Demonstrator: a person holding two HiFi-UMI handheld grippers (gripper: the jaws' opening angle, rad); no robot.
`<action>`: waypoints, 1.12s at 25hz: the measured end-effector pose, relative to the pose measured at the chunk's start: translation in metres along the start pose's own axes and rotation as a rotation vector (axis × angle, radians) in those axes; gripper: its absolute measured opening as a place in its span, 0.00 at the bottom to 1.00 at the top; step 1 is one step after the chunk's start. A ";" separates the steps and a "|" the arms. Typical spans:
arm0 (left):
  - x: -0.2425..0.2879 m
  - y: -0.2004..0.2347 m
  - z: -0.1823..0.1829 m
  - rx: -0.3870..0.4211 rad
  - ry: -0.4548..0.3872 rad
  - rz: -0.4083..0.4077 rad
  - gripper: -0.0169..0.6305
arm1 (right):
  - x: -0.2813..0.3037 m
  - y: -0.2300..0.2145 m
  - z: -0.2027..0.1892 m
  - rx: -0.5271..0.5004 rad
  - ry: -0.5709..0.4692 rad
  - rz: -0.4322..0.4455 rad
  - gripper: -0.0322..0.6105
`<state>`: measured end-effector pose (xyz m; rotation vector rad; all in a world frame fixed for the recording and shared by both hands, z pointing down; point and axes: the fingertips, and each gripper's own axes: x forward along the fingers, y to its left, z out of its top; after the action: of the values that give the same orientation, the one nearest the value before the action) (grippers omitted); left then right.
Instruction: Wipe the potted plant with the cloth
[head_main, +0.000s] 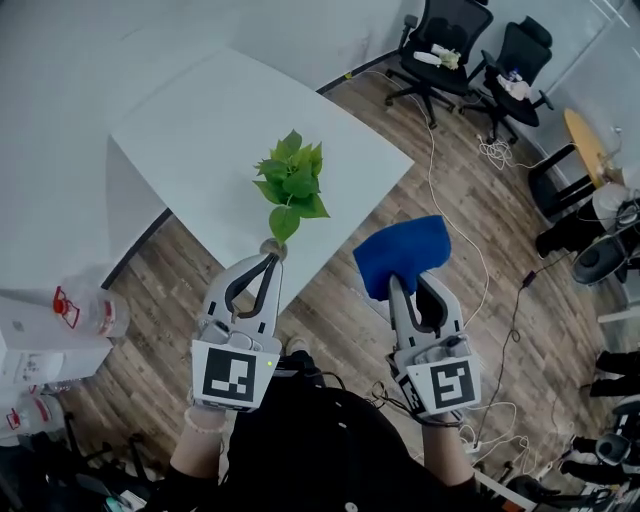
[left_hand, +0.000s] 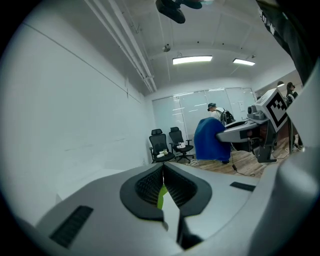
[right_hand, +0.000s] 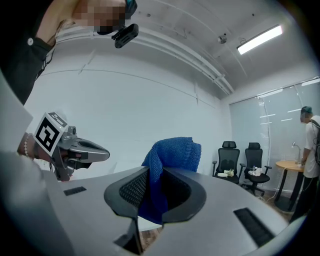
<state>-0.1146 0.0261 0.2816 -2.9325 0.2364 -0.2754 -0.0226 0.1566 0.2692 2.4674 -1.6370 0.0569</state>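
In the head view my left gripper (head_main: 271, 254) is shut on the stem of a small green leafy plant (head_main: 293, 183), held up over the near edge of the white table (head_main: 190, 130). No pot shows. Between the shut jaws in the left gripper view sits a green strip of the plant (left_hand: 161, 196). My right gripper (head_main: 396, 282) is shut on a blue cloth (head_main: 402, 253), which stands up out of its jaws to the right of the plant, apart from it. The right gripper view shows the cloth (right_hand: 171, 152) pinched and draped over the jaws, with the left gripper (right_hand: 75, 150) at its left.
Black office chairs (head_main: 445, 45) stand at the back right on the wood floor. White cables (head_main: 470, 240) run across the floor beside the table. Boxes and plastic bottles (head_main: 60, 330) are stacked at the left. A round wooden table (head_main: 585, 140) is at the far right.
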 end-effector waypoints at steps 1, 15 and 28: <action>0.005 0.006 0.000 -0.010 -0.001 0.002 0.05 | 0.007 -0.001 0.002 -0.002 0.000 0.000 0.19; 0.031 0.053 -0.014 -0.069 -0.036 0.008 0.05 | 0.073 0.003 0.005 -0.003 0.024 0.039 0.19; 0.037 0.066 -0.045 -0.065 -0.001 0.039 0.06 | 0.100 0.005 -0.011 -0.021 0.070 0.095 0.19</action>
<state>-0.0969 -0.0518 0.3185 -2.9881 0.3083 -0.2661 0.0132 0.0658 0.2932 2.3440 -1.7158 0.1365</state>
